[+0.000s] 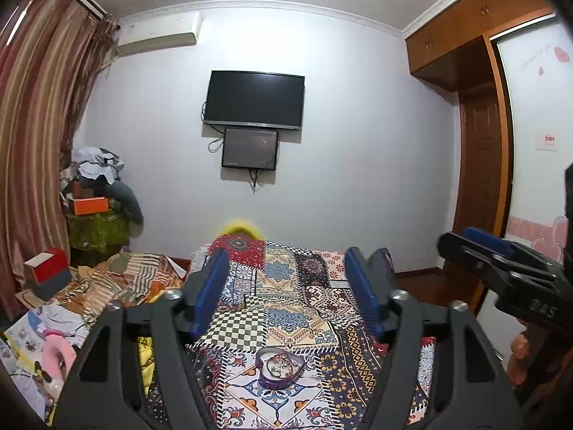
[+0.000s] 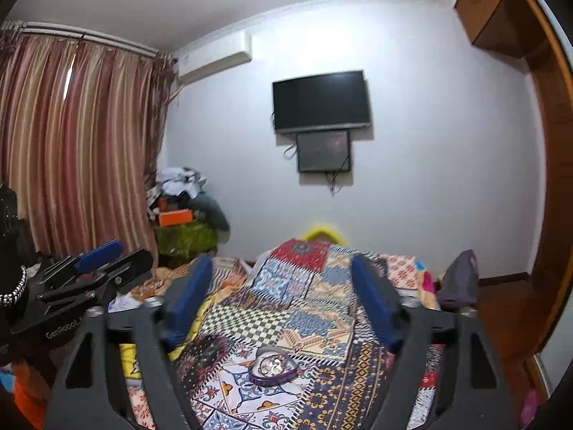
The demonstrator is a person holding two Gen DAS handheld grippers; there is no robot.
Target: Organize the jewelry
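Observation:
A purple heart-shaped jewelry box [image 1: 279, 367] lies open on the patchwork bedspread [image 1: 286, 286], with small jewelry pieces inside; it also shows in the right wrist view [image 2: 271, 366]. My left gripper [image 1: 288, 265] is open and empty, held above and behind the box. My right gripper [image 2: 283, 272] is open and empty too, at about the same height. In the left wrist view the right gripper [image 1: 465, 236] shows at the right edge. In the right wrist view the left gripper [image 2: 107, 251] shows at the left.
The bed's left side holds crumpled striped bedding [image 1: 132, 279], a red box [image 1: 46, 268] and papers. A cluttered green stand [image 1: 96, 229] is by the curtain [image 1: 39, 125]. A wooden wardrobe [image 1: 476, 165] stands right. A TV [image 1: 254, 99] hangs on the far wall.

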